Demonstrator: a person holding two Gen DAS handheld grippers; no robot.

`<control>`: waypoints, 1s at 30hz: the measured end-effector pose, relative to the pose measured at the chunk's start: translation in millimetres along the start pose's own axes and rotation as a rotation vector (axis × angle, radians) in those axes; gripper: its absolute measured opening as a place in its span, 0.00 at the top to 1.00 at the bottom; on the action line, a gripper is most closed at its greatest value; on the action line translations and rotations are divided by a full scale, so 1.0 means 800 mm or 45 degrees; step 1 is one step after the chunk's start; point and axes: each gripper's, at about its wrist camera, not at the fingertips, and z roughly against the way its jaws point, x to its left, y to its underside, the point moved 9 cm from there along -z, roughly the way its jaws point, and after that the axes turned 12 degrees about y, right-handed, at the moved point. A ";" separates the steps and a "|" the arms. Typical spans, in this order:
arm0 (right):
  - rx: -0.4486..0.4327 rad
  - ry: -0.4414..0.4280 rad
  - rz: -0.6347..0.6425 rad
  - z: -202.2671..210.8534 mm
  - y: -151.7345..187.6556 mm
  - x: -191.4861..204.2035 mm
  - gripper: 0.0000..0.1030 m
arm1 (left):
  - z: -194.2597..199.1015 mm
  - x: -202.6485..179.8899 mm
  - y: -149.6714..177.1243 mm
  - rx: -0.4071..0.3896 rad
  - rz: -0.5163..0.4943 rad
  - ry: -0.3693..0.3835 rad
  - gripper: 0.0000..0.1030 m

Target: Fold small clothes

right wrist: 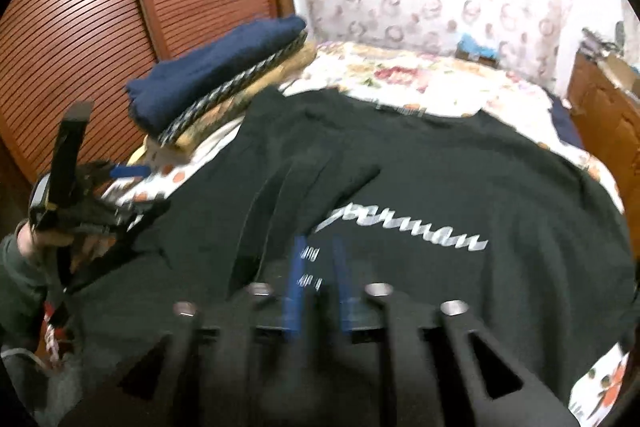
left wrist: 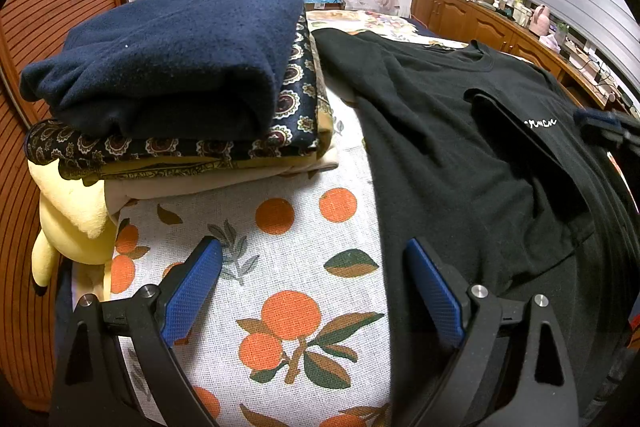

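A black T-shirt [left wrist: 440, 147] with white script lettering lies spread on the orange-print bedsheet [left wrist: 280, 227], one sleeve folded in over its chest. My left gripper [left wrist: 312, 245] is open wide just above the sheet at the shirt's left edge, its right finger over the black cloth, nothing between the pads. In the right wrist view the T-shirt [right wrist: 440, 187] fills the middle. My right gripper [right wrist: 319, 241] hovers blurred over the lettering, its blue pads a narrow gap apart with no cloth seen between them. A hand holds the left gripper [right wrist: 144, 189] at the left.
A stack of folded clothes [left wrist: 180, 47], navy fleece on top, sits on the bed's far left. A yellow plush toy [left wrist: 72, 219] lies under its corner. A slatted wooden door [right wrist: 120, 7] stands left; a cluttered wooden cabinet [left wrist: 480, 19] runs along the right.
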 end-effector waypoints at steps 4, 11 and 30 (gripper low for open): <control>-0.026 -0.027 0.044 -0.025 -0.019 0.031 0.53 | 0.000 0.000 0.000 0.000 0.000 0.000 0.10; 0.062 0.051 0.188 -0.108 -0.025 0.065 0.53 | 0.000 0.000 0.000 0.000 0.000 0.000 0.10; 0.097 0.265 -0.063 -0.094 0.033 -0.064 0.74 | 0.027 -0.023 -0.024 -0.090 -0.065 0.010 0.10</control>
